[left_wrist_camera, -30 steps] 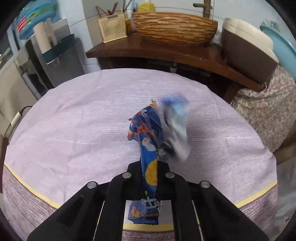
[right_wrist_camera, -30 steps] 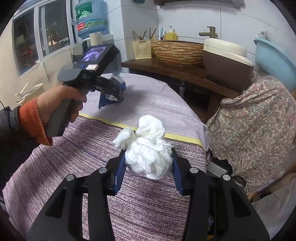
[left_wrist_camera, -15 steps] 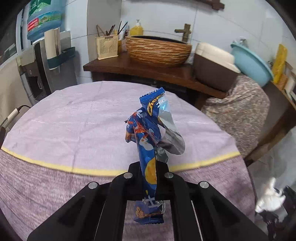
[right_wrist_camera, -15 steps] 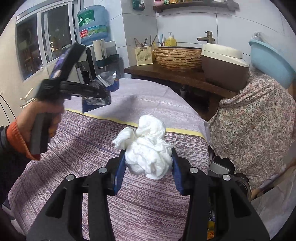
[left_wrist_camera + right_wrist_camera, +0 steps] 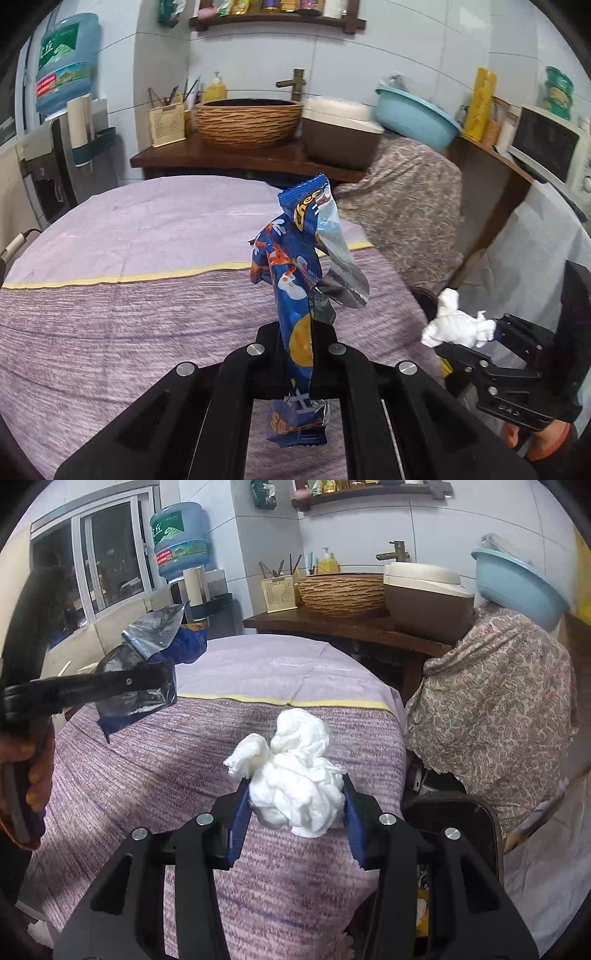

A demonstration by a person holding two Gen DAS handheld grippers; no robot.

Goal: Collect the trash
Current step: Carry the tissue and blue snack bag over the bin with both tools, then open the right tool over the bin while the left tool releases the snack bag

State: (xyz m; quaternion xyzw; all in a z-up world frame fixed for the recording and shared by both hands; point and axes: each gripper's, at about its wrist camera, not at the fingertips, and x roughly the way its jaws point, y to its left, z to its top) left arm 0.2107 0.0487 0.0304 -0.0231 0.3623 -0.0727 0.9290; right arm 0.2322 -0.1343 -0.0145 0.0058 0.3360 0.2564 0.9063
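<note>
My left gripper [image 5: 297,332] is shut on a torn blue snack wrapper [image 5: 295,280] with a silver inside; the wrapper stands up between the jaws above the purple tablecloth [image 5: 129,295]. In the right wrist view the same wrapper [image 5: 147,653] hangs from the left gripper [image 5: 162,679] at the upper left. My right gripper [image 5: 295,801] is shut on a crumpled white tissue [image 5: 295,775] over the table's right edge. In the left wrist view that tissue [image 5: 458,325] shows at the far right, held beside the table, near a dark bin rim [image 5: 424,299].
Beyond the round table, a wooden counter [image 5: 221,155] carries a woven basin [image 5: 247,118], a brown-and-cream box [image 5: 340,140] and a blue basin [image 5: 413,114]. A floral cloth [image 5: 491,701] covers something at the right. A dark bin [image 5: 454,823] sits below the table's right edge.
The left gripper has swung right and upward with the wrapper, from over the table's middle toward its right edge. The right gripper has shifted right with the tissue, nearer the bin.
</note>
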